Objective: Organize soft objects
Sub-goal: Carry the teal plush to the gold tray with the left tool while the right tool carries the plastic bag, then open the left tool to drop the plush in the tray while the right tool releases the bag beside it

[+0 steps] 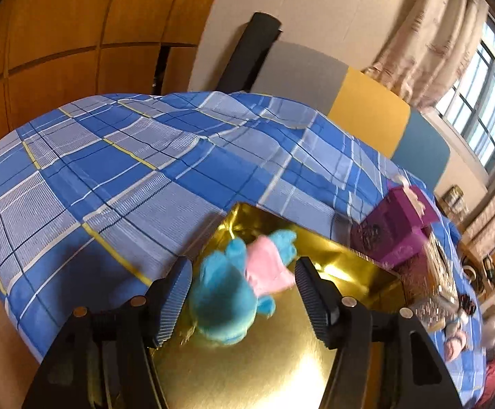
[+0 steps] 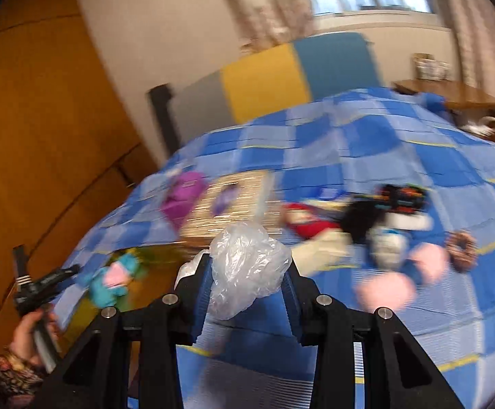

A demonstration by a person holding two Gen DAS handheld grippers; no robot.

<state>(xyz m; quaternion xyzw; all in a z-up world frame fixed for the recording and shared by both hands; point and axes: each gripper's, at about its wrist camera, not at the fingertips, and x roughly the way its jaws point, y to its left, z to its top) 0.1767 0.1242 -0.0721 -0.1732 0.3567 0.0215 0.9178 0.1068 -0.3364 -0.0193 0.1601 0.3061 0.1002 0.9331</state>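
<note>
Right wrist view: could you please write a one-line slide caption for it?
Right hand-held gripper clamps a crumpled clear plastic bag above the blue plaid bedspread strewn with blurred soft toys.

The left hand-held gripper (image 1: 244,293) has its jaws spread wide, touching nothing. The right hand-held gripper (image 2: 249,276) has its jaws pressed in on a crumpled clear plastic bag (image 2: 247,266). The person's left hand (image 2: 31,332) grips its handle.
</note>
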